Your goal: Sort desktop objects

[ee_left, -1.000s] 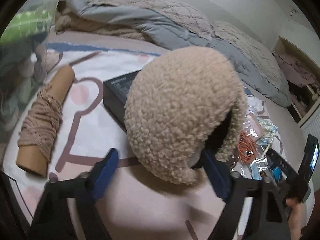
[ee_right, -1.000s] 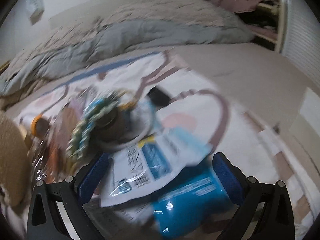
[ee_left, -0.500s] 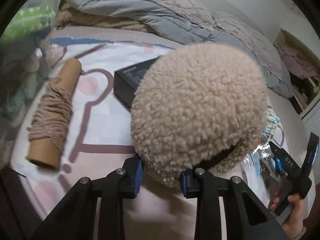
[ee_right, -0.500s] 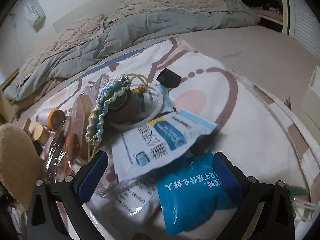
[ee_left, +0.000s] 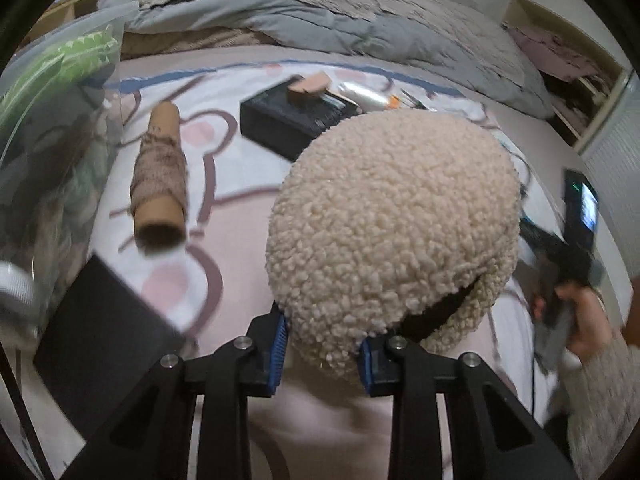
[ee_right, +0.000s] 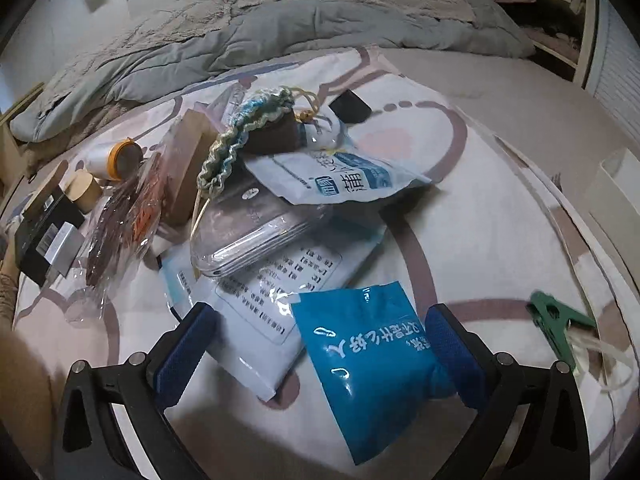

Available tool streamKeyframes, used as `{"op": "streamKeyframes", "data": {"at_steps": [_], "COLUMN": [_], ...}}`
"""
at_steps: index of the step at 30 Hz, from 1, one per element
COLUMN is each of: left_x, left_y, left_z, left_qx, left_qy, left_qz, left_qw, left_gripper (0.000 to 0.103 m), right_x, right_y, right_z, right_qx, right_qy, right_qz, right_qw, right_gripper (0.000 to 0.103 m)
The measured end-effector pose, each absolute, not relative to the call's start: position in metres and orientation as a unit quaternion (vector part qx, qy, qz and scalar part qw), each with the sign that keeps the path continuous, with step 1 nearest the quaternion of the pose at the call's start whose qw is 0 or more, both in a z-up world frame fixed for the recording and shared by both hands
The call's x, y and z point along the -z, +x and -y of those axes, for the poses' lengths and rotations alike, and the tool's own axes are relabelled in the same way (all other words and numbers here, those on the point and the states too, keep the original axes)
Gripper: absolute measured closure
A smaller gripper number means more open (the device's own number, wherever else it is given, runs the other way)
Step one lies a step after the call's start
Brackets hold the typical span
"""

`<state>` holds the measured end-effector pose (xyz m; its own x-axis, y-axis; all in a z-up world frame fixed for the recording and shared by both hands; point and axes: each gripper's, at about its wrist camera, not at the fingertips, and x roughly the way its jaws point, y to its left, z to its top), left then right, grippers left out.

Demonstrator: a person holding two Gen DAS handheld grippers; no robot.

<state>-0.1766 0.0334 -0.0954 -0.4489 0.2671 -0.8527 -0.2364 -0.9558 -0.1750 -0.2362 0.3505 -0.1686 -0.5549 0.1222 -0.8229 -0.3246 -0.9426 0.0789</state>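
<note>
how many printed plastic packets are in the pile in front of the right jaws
3: a solid blue packet nearest the jaws, a clear packet with a text label beside it, a white-and-blue packet further back. Others may be buried.

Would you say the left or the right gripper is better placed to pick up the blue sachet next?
Right. The right gripper is open, its jaws standing either side of the blue sachet. The left gripper is shut on the fleece hat, so it is occupied.

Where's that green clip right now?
In the right wrist view, the green clip lies on the patterned sheet at the far right, beside the blue packet.
</note>
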Motion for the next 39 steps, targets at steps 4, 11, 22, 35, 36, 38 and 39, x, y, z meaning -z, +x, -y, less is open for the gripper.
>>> {"op": "streamKeyframes", "data": {"at_steps": [4,11,22,35,36,38,39], "left_x": [0.097,0.120,0.097,0.089,0.089,0.092,0.095], "left_y": [-0.150,-0.130,-0.123,-0.141,-0.144,-0.149,-0.152], "left_z": [-0.031,-0.026,-0.020,-0.040,-0.043,-0.050,-0.052], "left_qx": [-0.837,-0.802,-0.859,-0.871,-0.872,-0.875,-0.875], "left_qy": [-0.520,-0.565,-0.489,-0.454,-0.451,-0.445,-0.445], "left_qz": [0.024,0.024,-0.048,-0.016,-0.017,-0.025,-0.032], "left_qw": [0.172,0.194,0.143,0.186,0.188,0.190,0.187], "left_gripper": [0.074,0.074,0.030,0.009,0.008,0.006,0.006], "right_x": [0.174,0.173,0.111,0.135,0.138,0.147,0.155], "right_y": [-0.231,-0.214,-0.193,-0.264,-0.270,-0.282,-0.289], "right_z": [-0.342,-0.337,-0.399,-0.442,-0.443,-0.443,-0.442], "right_qx": [-0.865,-0.851,-0.894,-0.875,-0.872,-0.866,-0.861], "right_qy": [-0.478,-0.508,-0.373,-0.364,-0.368,-0.382,-0.394], "right_qz": [-0.078,-0.054,-0.190,-0.275,-0.277,-0.279,-0.277], "right_qw": [0.131,0.122,0.159,0.163,0.164,0.162,0.162], "right_gripper": [0.000,0.000,0.000,0.066,0.066,0.066,0.066]}}
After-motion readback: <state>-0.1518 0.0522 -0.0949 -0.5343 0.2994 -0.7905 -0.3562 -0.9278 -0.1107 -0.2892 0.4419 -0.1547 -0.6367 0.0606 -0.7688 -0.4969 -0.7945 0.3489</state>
